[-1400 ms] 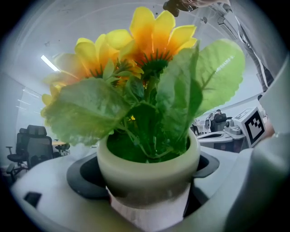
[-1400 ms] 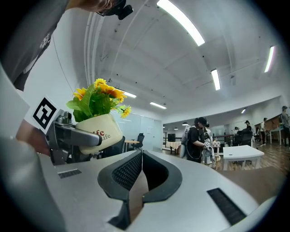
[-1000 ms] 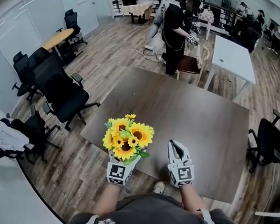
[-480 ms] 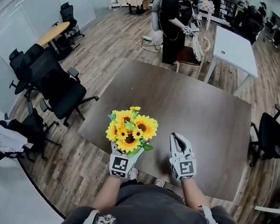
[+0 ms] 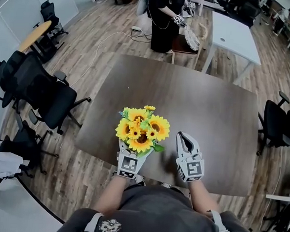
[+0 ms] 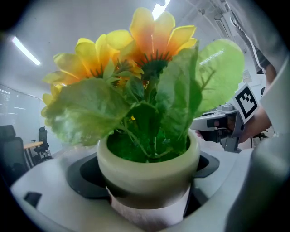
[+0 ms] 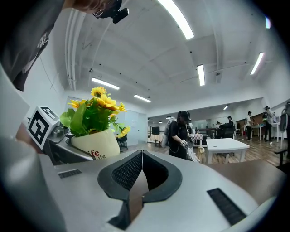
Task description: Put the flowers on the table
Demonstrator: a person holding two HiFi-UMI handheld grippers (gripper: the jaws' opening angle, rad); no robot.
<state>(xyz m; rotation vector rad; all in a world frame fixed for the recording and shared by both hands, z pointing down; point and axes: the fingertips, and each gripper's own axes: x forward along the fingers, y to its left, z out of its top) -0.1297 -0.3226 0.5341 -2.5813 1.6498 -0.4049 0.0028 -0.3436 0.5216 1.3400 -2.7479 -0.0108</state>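
One pot [image 6: 147, 167] of flowers [image 5: 142, 130] clamped upright in left gripper [image 5: 132, 157] jaws over near edge of bench [image 5: 200, 102], likely for set-down; right gripper [image 5: 181, 137] over same edge, jaws pressed together on nothing, out of the way.

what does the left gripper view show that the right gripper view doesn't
Only the left gripper view: inside the pot, with its stems, and the right gripper from outside. Only the right gripper view: its own jaws shut on nothing, red print on the pot, a standing person, a white table. Both: the sunflowers, held by the left gripper.
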